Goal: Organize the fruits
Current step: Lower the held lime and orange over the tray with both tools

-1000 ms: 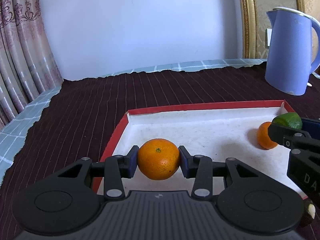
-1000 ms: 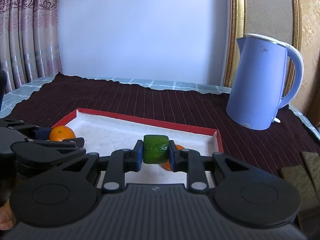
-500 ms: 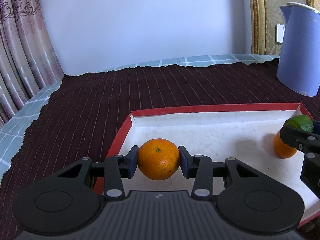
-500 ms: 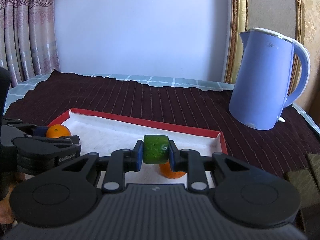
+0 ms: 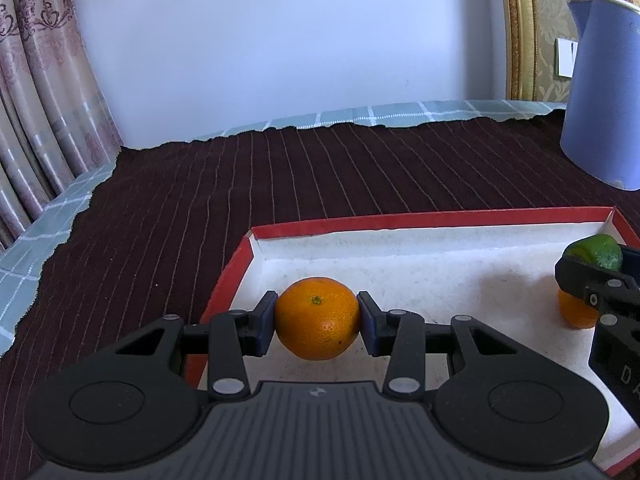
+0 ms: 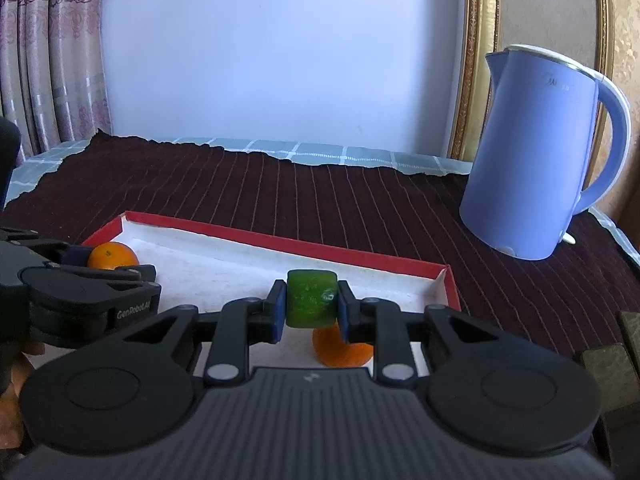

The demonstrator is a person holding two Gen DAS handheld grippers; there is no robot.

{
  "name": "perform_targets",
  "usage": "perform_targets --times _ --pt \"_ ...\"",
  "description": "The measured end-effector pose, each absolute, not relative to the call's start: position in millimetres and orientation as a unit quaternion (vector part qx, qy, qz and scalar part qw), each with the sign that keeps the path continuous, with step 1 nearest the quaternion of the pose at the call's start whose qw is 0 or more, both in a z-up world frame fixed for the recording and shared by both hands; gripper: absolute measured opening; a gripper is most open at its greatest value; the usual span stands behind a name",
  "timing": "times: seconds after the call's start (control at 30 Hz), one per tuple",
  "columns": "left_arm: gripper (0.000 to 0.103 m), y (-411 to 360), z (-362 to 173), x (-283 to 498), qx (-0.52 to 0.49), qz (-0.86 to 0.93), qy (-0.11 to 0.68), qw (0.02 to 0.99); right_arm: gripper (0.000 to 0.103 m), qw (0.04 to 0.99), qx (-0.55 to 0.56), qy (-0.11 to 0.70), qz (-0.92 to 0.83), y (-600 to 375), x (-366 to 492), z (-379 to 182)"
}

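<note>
Bright orange (image 5: 317, 319), green lime (image 6: 311, 299), tray (image 5: 432, 219) red outside and white inside, dark maroon cloth (image 5: 280, 184) with thin pale stripes, periwinkle-blue kettle (image 6: 536, 152), pink floral curtains (image 6: 48, 52).

Orange (image 5: 317, 319) & lime (image 6: 311, 299) gripped over tray (image 5: 440, 224); 2nd orange (image 5: 576, 313) inside.

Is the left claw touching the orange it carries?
Touching. The left wrist view shows both pads of the left claw pressed against the orange's sides.
</note>
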State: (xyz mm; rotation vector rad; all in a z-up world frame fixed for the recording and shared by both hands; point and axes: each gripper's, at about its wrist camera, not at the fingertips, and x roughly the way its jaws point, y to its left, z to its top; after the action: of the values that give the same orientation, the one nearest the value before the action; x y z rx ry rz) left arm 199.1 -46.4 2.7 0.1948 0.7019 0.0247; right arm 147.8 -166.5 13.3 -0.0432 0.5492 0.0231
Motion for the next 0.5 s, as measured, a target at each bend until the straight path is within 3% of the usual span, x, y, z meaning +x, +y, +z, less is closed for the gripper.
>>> perform_targets --times 0.5 --pt "0.042 -51.8 -0.7 214.4 0.098 0.012 0.355 0.93 0.024 0.96 -0.018 0.279 -0.002 -170.1 161.0 11.6"
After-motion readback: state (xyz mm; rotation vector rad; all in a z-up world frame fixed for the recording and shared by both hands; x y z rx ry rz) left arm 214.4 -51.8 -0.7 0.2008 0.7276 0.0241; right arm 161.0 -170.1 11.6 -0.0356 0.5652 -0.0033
